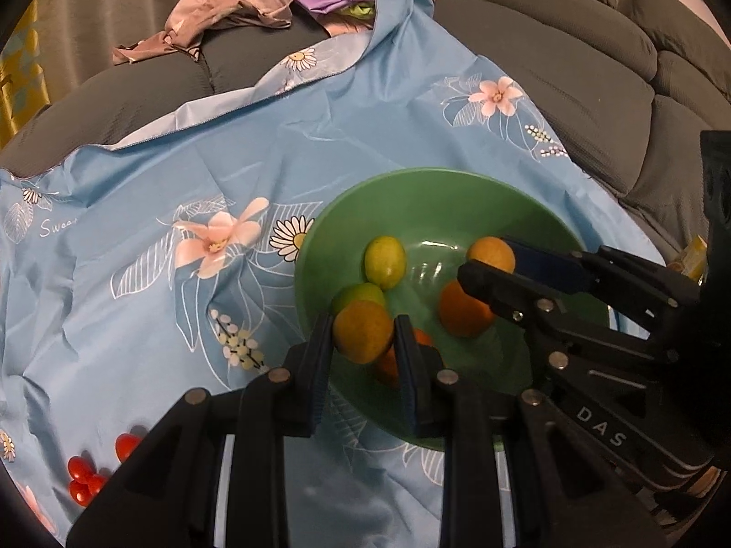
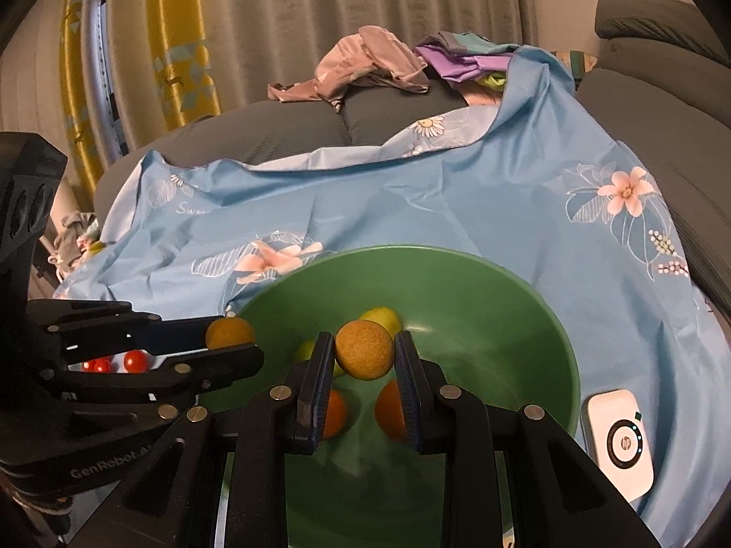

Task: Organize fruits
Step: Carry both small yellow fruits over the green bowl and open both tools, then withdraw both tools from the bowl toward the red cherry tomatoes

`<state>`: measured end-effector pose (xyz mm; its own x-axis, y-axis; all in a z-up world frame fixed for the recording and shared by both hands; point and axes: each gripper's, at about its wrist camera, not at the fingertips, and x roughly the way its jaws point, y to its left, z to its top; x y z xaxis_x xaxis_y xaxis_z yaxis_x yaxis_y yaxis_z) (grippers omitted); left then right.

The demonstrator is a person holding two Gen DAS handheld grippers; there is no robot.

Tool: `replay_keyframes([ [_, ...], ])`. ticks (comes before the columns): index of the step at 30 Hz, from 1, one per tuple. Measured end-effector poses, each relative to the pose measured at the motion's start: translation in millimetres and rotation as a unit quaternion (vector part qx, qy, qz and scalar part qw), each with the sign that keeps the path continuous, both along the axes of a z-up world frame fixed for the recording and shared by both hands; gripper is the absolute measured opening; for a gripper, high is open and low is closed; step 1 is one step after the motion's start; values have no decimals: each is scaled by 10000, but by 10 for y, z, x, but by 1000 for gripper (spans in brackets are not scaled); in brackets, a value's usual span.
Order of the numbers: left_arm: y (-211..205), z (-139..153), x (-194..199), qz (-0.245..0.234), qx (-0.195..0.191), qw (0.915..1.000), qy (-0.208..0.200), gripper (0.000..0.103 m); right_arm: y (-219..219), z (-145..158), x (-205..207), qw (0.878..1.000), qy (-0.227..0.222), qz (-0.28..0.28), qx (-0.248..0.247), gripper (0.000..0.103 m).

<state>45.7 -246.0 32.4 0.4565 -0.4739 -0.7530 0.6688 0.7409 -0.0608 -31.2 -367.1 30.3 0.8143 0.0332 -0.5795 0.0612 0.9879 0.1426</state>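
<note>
A green bowl (image 1: pixel 539 210) sits on a blue flowered cloth and holds several small citrus fruits, orange (image 1: pixel 463 308) and yellow-green (image 1: pixel 385 261). My left gripper (image 1: pixel 363 333) is shut on a yellow-orange fruit (image 1: pixel 363 331) above the bowl's near left rim. My right gripper (image 2: pixel 364 351) is shut on another yellow-orange fruit (image 2: pixel 364 350) over the bowl (image 2: pixel 502 301). The right gripper also shows in the left wrist view (image 1: pixel 495 260), the left one in the right wrist view (image 2: pixel 230 333) holding its fruit.
Small red tomatoes (image 1: pixel 87 479) lie on the cloth at the lower left. A white HP device (image 2: pixel 621 447) lies right of the bowl. Crumpled clothes (image 1: pixel 228 13) sit on the grey sofa (image 1: pixel 571 68) behind. Curtains hang at the back.
</note>
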Motion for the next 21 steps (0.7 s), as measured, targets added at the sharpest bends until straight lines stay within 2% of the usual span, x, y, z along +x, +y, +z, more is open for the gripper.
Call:
replay_keyframes([
  [1, -9, 2, 2, 3, -2, 10000, -3, 27, 0, -2, 2, 10000, 11, 6, -1, 29],
  [4, -4, 8, -3, -4, -44, 10000, 26, 38, 0, -13, 3, 10000, 30, -21, -27, 29],
  [8, 50, 17, 15, 192, 28, 9998, -75, 69, -60, -18, -4, 9999, 37, -137, 58, 29],
  [21, 515, 168, -72, 790, -302, 9962, -223, 81, 97, 105, -44, 9997, -223, 80, -44, 29],
])
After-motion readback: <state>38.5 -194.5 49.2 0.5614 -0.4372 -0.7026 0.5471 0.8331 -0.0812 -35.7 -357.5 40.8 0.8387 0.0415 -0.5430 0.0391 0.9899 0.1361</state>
